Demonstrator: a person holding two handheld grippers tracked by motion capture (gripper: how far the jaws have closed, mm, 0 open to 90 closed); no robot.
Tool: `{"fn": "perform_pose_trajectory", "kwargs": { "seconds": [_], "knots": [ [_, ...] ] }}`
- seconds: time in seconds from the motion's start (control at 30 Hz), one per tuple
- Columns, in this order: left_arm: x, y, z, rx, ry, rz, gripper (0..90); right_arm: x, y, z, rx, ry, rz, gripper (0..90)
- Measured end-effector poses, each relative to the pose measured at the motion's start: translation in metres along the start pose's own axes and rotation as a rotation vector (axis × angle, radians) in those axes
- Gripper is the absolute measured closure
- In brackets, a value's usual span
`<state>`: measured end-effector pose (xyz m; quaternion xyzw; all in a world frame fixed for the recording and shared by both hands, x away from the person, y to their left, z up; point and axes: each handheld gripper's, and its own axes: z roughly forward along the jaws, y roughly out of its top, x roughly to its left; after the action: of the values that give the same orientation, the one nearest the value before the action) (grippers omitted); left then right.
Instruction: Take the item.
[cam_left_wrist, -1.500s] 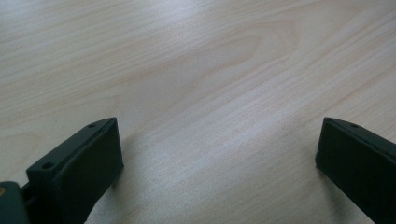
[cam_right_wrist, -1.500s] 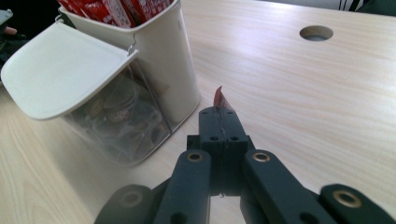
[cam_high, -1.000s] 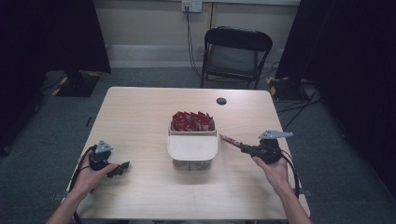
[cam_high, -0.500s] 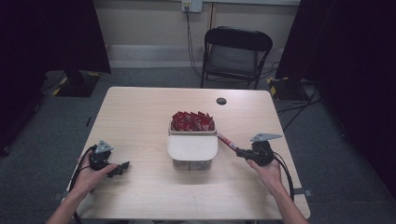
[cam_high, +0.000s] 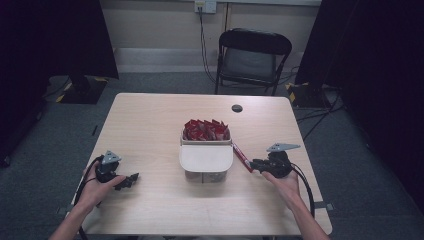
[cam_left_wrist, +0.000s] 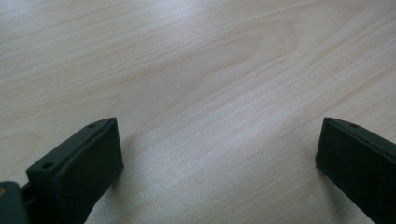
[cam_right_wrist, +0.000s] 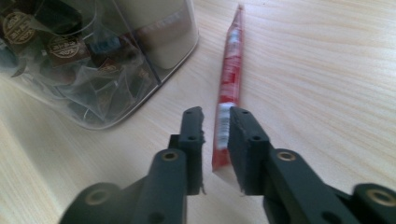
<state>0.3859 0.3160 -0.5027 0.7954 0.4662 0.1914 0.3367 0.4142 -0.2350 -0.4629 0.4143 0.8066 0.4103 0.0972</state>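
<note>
On the wooden table (cam_high: 150, 125), the right tool (cam_right_wrist: 215, 122) pinches a red sachet (cam_right_wrist: 229, 79); the left tool (cam_high: 131, 180) rests spread wide.

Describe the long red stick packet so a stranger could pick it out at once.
Start at the clear container in the middle of the wooden table. Just off its right side, the red stick packet lies slanted, its near end between the jaws of the right gripper. It is one long, thin tube, unlike the short red sachets heaped in the container.
</note>
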Motion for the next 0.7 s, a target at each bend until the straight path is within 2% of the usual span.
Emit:
{"fn": "perform_pose_trajectory", "kwargs": {
  "seconds": [0.17,0.33,0.5,0.53,0.57,0.63,0.7],
  "knots": [
    [0.000,0.000,0.000,0.000,0.000,-0.001,0.0,-0.001,0.000,-0.001,-0.010,-0.009,0.018,63.5],
    [0.000,0.000,0.000,0.000,0.000,-0.001,0.0,-0.002,0.002,-0.003,-0.029,-0.011,0.035,45.3],
    [0.000,0.000,0.000,0.000,0.000,-0.001,0.0,-0.003,0.003,-0.009,-0.037,-0.010,0.052,35.0],
    [0.000,0.000,0.000,0.000,0.000,0.000,0.0,-0.003,0.003,-0.011,-0.039,-0.017,0.048,33.6],
    [0.000,0.000,0.000,0.000,0.000,-0.001,0.0,-0.002,0.003,-0.015,-0.040,-0.034,0.057,27.3],
    [0.000,0.000,0.000,0.000,0.000,-0.001,0.0,-0.002,0.003,-0.016,-0.038,-0.036,0.061,26.0],
    [0.000,0.000,0.000,0.000,0.000,-0.001,0.0,-0.002,0.002,-0.020,-0.035,-0.060,0.070,21.7]
  ]
}}
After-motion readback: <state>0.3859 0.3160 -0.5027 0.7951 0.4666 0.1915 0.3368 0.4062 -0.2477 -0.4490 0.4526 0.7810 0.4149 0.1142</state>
